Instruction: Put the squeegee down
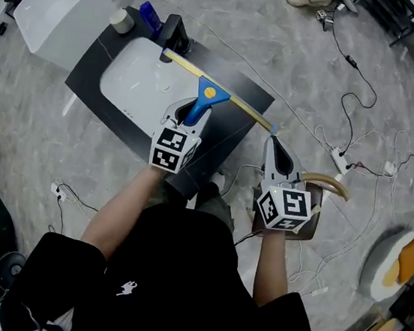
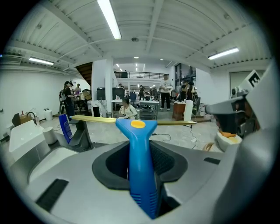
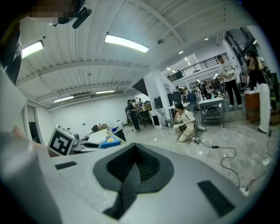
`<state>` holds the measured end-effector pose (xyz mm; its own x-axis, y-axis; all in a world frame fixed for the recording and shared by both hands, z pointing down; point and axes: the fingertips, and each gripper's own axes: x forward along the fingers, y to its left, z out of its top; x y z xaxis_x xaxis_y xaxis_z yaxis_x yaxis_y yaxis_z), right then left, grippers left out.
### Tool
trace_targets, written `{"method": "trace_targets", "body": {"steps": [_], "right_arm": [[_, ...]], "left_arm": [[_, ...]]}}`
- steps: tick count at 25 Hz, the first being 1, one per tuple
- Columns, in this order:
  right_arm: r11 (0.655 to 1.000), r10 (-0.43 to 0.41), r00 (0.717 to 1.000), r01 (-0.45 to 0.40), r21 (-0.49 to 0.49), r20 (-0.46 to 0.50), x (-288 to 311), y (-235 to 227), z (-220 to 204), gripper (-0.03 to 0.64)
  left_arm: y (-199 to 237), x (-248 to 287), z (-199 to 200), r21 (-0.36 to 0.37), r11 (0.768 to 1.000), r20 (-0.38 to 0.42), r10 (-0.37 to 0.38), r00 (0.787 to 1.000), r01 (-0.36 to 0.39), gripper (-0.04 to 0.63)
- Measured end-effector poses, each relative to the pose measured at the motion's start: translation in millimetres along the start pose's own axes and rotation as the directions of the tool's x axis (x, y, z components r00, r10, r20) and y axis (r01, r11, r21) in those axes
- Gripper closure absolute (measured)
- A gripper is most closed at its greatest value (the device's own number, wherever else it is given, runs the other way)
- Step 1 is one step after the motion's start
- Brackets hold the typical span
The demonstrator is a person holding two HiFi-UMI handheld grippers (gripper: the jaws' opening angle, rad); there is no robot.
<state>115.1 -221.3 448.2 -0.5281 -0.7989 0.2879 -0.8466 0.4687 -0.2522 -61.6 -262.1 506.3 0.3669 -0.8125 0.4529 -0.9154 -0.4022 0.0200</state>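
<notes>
The squeegee [image 1: 204, 98] has a blue handle and a long yellow blade; it hangs over the right edge of the white sink [image 1: 132, 75]. My left gripper [image 1: 190, 115] is shut on the blue handle, blade end away from me. In the left gripper view the squeegee handle [image 2: 140, 166] stands upright between the jaws of the left gripper [image 2: 142, 175], and the blade runs level across the view. My right gripper [image 1: 278, 149] hovers to the right, beyond the counter's corner, shut with nothing in it. The right gripper [image 3: 127, 183] shows its dark pads meeting.
The sink sits in a black countertop [image 1: 229, 137]. A black faucet [image 1: 175, 36], a blue bottle [image 1: 151, 16] and a grey cup [image 1: 122, 20] stand at its far side. A white box [image 1: 56, 16] lies left. Cables and a power strip [image 1: 340, 162] cross the floor on the right.
</notes>
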Motion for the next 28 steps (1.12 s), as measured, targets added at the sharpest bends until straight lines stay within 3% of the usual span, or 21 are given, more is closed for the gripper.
{"method": "trace_targets", "body": {"steps": [11, 28], "right_arm": [[0.997, -0.058, 0.995, 0.062, 0.040, -0.079, 27, -30, -30, 0.615], [0.995, -0.052, 0.978, 0.069, 0.078, -0.200, 54, -51, -88, 0.615]], "left_arm": [[10, 62, -22, -0.025, 0.999, -0.059, -0.026, 0.998, 0.025, 0.468], [20, 131, -64, -0.047, 0.999, -0.144, -0.024, 0.989, 0.018, 0.469]]}}
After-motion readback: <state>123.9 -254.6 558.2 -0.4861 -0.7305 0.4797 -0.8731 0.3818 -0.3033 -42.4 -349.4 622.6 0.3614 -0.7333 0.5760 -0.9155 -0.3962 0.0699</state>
